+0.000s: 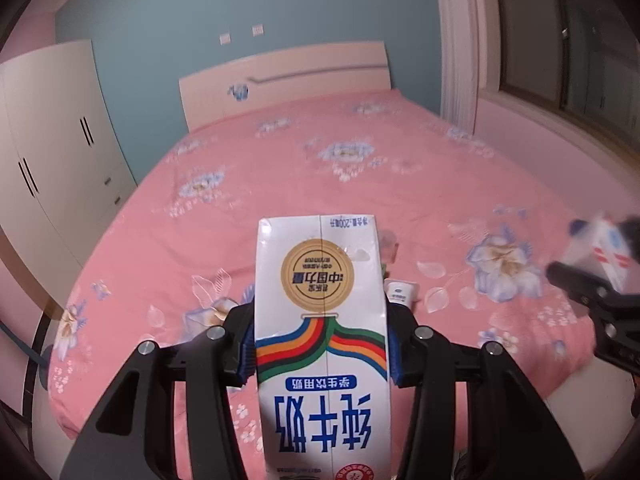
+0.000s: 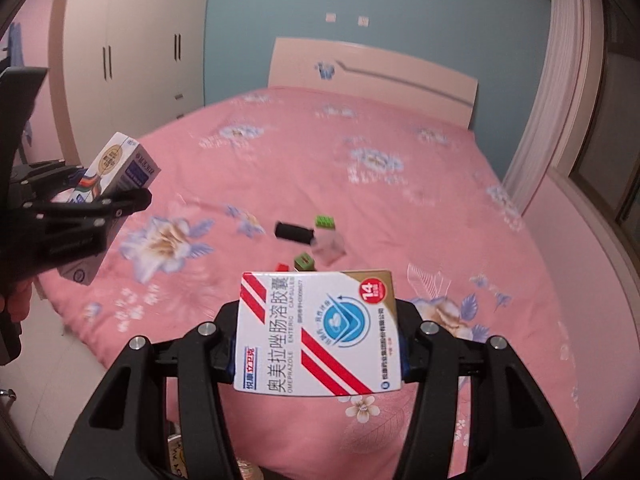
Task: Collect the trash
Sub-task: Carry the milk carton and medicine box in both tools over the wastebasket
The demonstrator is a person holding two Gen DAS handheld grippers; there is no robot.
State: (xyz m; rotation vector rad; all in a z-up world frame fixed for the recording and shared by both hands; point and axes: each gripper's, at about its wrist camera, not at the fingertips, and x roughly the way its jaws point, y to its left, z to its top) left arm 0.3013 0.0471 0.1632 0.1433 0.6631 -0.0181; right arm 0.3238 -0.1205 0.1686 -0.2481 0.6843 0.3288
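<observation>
Left gripper (image 1: 322,354) clamps milk carton (image 1: 322,320) by its side walls, right gripper (image 2: 318,354) clamps medicine box (image 2: 318,332) by its edges, both held between the pads above the bed (image 2: 400,208); probably light, crushable cardboard, so squeeze gently.

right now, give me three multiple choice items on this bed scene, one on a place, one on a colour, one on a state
1. Where does the black cylinder lie?
A. on the bed
B. on the floor
C. on the wardrobe

2. What colour is the bedspread?
A. grey
B. pink with flowers
C. plain white

3. What is the left gripper doing?
A. hanging open and empty
B. clamping the milk carton
C. clamping a bottle

Key: 1 A, the cylinder rests on the spread near the green blocks; 2 B, pink cloth with pale blue flowers covers the bed; 3 B, both pads press the carton's sides, while the right gripper clamps the medicine box.
</observation>
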